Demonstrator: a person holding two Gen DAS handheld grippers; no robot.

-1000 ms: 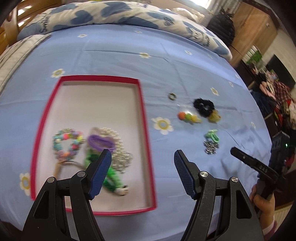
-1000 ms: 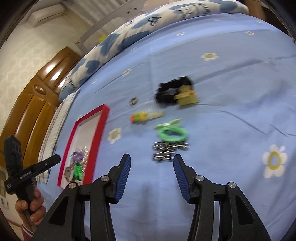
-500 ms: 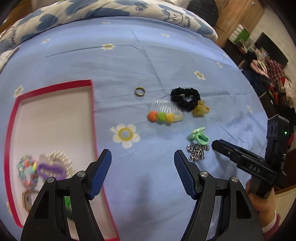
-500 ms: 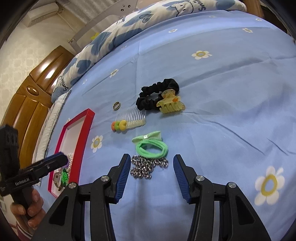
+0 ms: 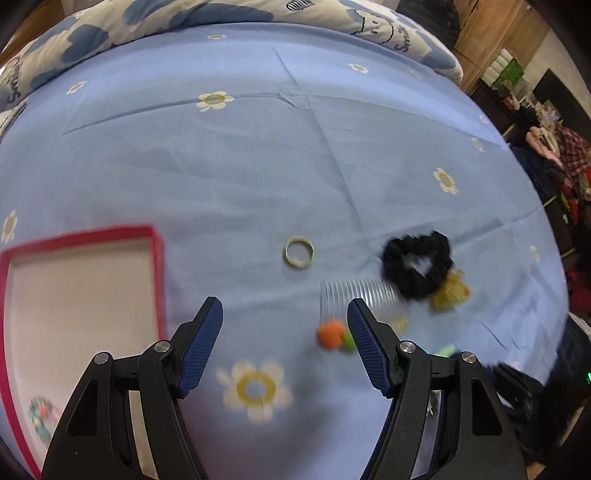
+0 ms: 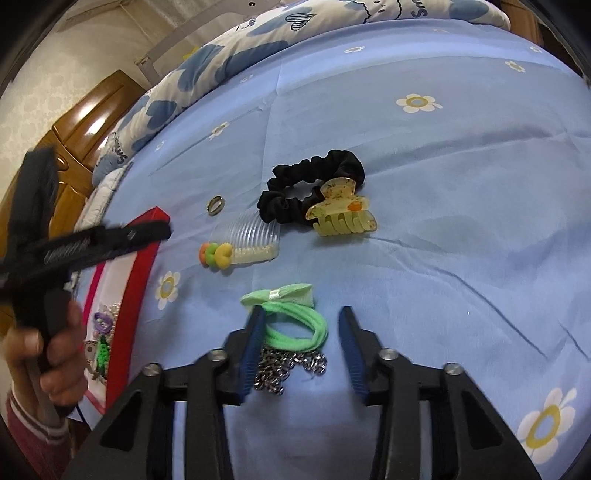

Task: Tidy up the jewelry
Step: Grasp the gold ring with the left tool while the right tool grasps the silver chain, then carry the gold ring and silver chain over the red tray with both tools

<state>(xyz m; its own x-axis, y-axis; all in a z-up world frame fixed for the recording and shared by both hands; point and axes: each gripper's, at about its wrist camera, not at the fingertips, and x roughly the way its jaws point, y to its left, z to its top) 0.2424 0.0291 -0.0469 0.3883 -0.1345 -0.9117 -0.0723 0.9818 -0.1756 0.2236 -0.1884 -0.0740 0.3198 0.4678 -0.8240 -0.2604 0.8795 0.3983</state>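
My right gripper (image 6: 301, 328) is open over a green hair tie (image 6: 295, 325) with a bow, which lies on a silver chain (image 6: 284, 369); the tie sits between the fingers. My left gripper (image 5: 284, 332) is open and empty above the blue sheet, a gold ring (image 5: 299, 252) ahead of it and a clear comb (image 5: 354, 295) with coloured balls by its right finger. The comb (image 6: 251, 240), black scrunchie (image 6: 314, 188), yellow claw clip (image 6: 341, 218) and ring (image 6: 215, 205) lie ahead in the right wrist view. The red-rimmed tray (image 5: 157, 266) at left holds beaded pieces (image 6: 103, 332).
A patterned pillow (image 5: 221, 14) lies along the far edge of the bed. Wooden furniture (image 6: 92, 110) stands beyond the bed at left, clutter (image 5: 561, 147) at right. The left gripper's handle and hand (image 6: 48, 295) reach in over the tray.
My left gripper has swung right, off the tray, toward the ring and comb. My right gripper has moved forward and down so the green hair tie now lies between its fingers.
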